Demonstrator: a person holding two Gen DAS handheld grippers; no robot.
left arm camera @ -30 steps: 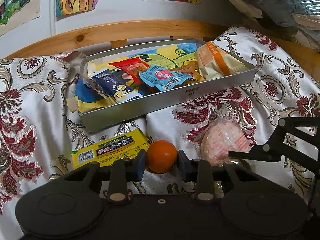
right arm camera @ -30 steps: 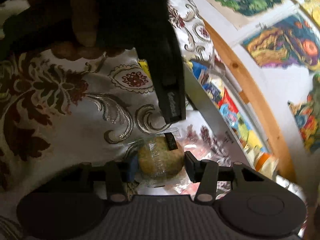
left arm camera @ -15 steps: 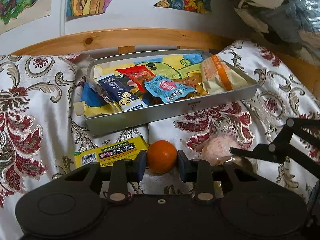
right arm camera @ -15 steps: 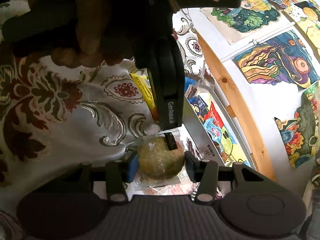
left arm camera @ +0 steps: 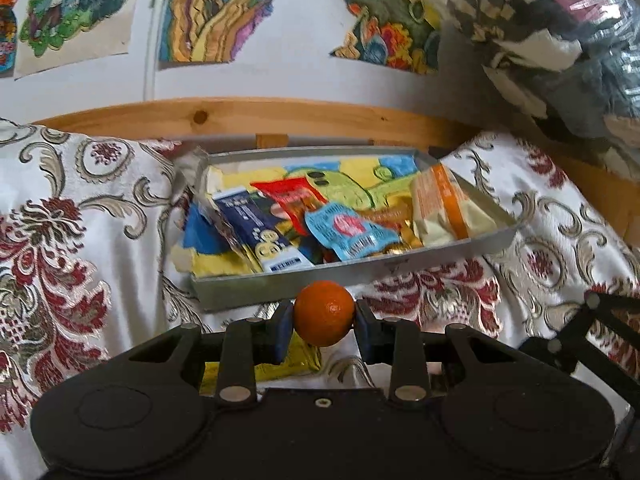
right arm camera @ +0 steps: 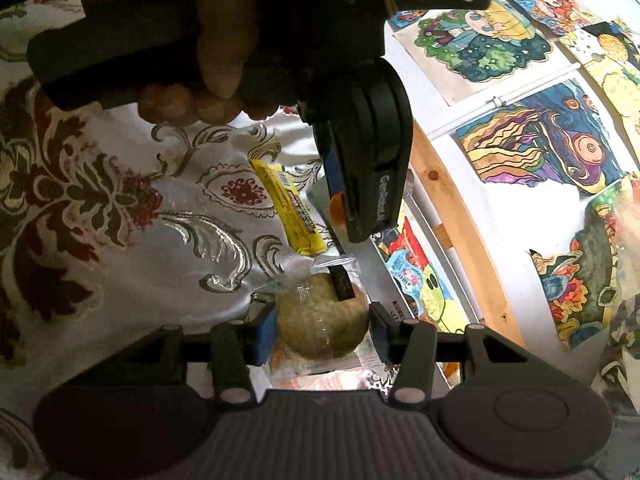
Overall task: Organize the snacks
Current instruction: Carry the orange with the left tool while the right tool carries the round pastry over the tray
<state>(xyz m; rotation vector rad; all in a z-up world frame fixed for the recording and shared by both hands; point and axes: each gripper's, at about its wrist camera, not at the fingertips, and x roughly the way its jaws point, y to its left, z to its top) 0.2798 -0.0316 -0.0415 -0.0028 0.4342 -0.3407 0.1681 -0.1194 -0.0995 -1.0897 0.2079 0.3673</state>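
The left tongs are clamped on a small round orange tangerine, one pad on each side at its widest part, and they hold it up just in front of the near wall of the shallow grey metal tray. The right tongs are closed on a round pale biscuit sealed in clear plastic wrap, gripped across its middle; whether it is lifted clear of the bed I cannot tell.

The tangerine looks firm but smooth-skinned, so I'd guess it could roll out of a loose pinch; a grip across the widest part suits it. The wrapped biscuit seems light and brittle, its film slippery, so a gentle squeeze on the biscuit itself, not the loose wrap, looks wiser.

The tray, half full of bright snack packets, lies on the floral white and red bedspread. A flat yellow packet lies on the cloth near the tray.
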